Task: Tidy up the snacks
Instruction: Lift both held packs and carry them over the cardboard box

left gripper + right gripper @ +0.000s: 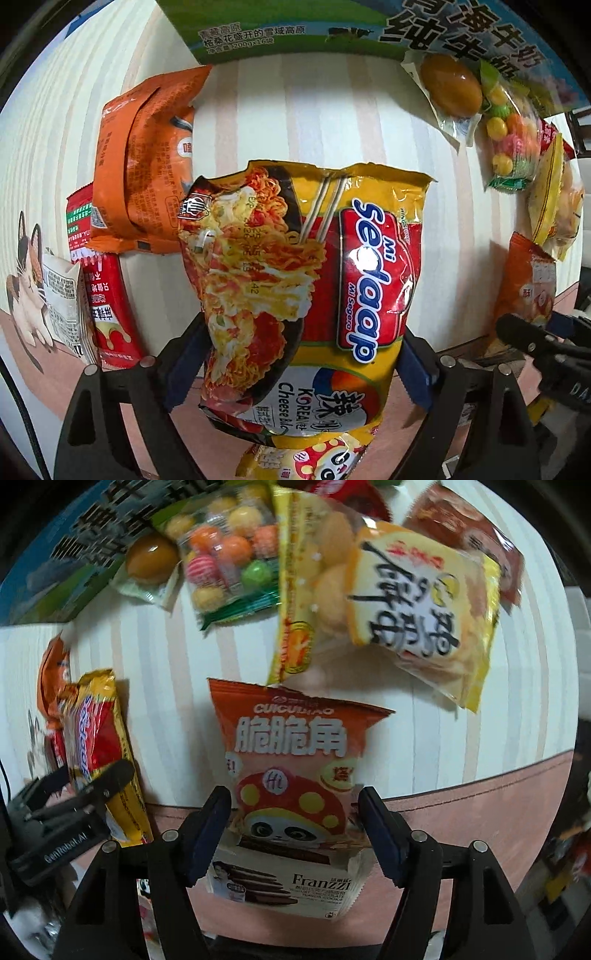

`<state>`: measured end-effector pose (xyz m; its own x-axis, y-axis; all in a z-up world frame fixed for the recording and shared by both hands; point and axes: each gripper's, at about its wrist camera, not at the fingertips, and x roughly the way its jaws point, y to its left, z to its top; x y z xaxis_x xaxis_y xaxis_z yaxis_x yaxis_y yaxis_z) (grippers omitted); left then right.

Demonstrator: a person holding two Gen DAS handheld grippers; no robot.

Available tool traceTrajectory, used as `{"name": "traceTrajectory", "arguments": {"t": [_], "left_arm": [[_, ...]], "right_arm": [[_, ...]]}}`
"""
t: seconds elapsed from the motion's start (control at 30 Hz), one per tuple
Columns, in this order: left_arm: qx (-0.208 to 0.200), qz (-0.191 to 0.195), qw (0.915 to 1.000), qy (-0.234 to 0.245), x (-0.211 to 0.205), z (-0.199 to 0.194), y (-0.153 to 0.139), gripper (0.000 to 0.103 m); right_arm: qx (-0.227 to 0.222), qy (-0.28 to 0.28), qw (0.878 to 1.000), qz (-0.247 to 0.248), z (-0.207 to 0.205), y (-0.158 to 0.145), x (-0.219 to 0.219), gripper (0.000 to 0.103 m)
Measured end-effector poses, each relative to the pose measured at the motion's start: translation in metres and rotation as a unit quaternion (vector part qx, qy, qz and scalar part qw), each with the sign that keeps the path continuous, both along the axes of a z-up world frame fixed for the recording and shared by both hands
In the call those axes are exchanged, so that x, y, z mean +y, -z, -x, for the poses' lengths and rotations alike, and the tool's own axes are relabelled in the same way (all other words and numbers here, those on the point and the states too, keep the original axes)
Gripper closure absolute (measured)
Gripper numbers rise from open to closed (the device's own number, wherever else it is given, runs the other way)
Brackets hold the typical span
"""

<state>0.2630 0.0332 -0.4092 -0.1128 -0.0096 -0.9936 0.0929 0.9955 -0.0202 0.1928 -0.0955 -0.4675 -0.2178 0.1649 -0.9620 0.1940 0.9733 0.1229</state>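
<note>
Between left tongs [299, 369]: noodle packet [314, 288] lies on the table [288, 122], jaws wide, pads not seen pressing.
Between right tongs [295, 830]: orange snack bag [295, 760], jaws part open, not gripping.
Beyond both: candy bag [229, 554] and others scattered (sorting judged mostly undone).

Milk carton [295, 33] cut by top edge of my left view. Mushroom-print pack [306, 461] mostly under Sedaap noodle bag [314, 288]. Franzzi cookie pack [295, 882] top hidden under orange crisp bag [295, 760]. Far packs in right view blurred, small print unreadable.
</note>
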Motion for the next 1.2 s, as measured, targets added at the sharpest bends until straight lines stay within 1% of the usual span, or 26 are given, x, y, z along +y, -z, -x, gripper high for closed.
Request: {"name": "traceTrajectory", "arguments": {"t": [0.03, 0.17, 0.23, 0.3, 0.43, 0.5, 0.63, 0.77, 0.83, 0.9, 0.97, 1.07, 1.2], "left_arm": [[-0.002, -0.001, 1.0, -0.001, -0.001, 0.002, 0.001, 0.012], [-0.012, -0.006, 0.9999, -0.009, -0.008, 0.011, 0.001, 0.013], [-0.014, -0.009, 0.9998, -0.01, -0.019, 0.013, -0.003, 0.016], [-0.014, -0.012, 0.9998, -0.011, -0.023, 0.018, -0.004, 0.017], [-0.011, -0.016, 0.9995, -0.026, -0.033, 0.023, -0.008, 0.017], [-0.011, -0.02, 0.9993, -0.029, -0.035, 0.024, -0.01, 0.017], [-0.012, -0.026, 0.9987, -0.042, -0.034, 0.027, -0.009, 0.017], [-0.016, -0.028, 0.9982, -0.051, -0.032, 0.029, -0.016, 0.018], [-0.02, -0.025, 0.998, -0.055, -0.031, 0.031, -0.023, 0.018], [-0.023, -0.018, 0.9977, -0.061, -0.03, 0.035, -0.03, 0.018], [-0.032, -0.012, 0.9973, -0.064, -0.03, 0.039, -0.043, 0.018], [-0.048, -0.002, 0.9965, -0.069, -0.029, 0.047, -0.067, 0.018], [-0.075, 0.016, 0.9947, -0.069, -0.029, 0.055, -0.102, 0.018]], "right_arm": [[-0.001, 0.007, 1.0, 0.002, 0.003, -0.001, -0.008, 0.029], [0.0, 0.027, 1.0, -0.004, 0.014, 0.004, -0.016, 0.029], [0.005, 0.03, 1.0, -0.006, 0.015, 0.007, -0.035, 0.029], [0.002, 0.025, 1.0, -0.006, 0.016, 0.014, -0.044, 0.03], [-0.003, 0.018, 1.0, -0.001, 0.023, 0.02, -0.033, 0.035], [-0.006, 0.017, 1.0, -0.001, 0.013, 0.018, -0.02, 0.038], [-0.013, 0.022, 1.0, -0.009, 0.017, 0.016, -0.025, 0.044], [-0.021, 0.011, 1.0, -0.01, 0.014, 0.008, -0.033, 0.047], [-0.025, 0.005, 1.0, -0.012, 0.018, 0.004, -0.035, 0.047], [-0.028, 0.002, 0.999, -0.016, 0.011, -0.004, -0.039, 0.047], [-0.036, -0.005, 0.999, -0.019, 0.014, -0.012, -0.042, 0.047], [-0.051, -0.017, 0.998, -0.022, 0.016, -0.025, -0.042, 0.048], [-0.068, -0.023, 0.996, -0.044, 0.024, -0.051, -0.049, 0.048]]}}
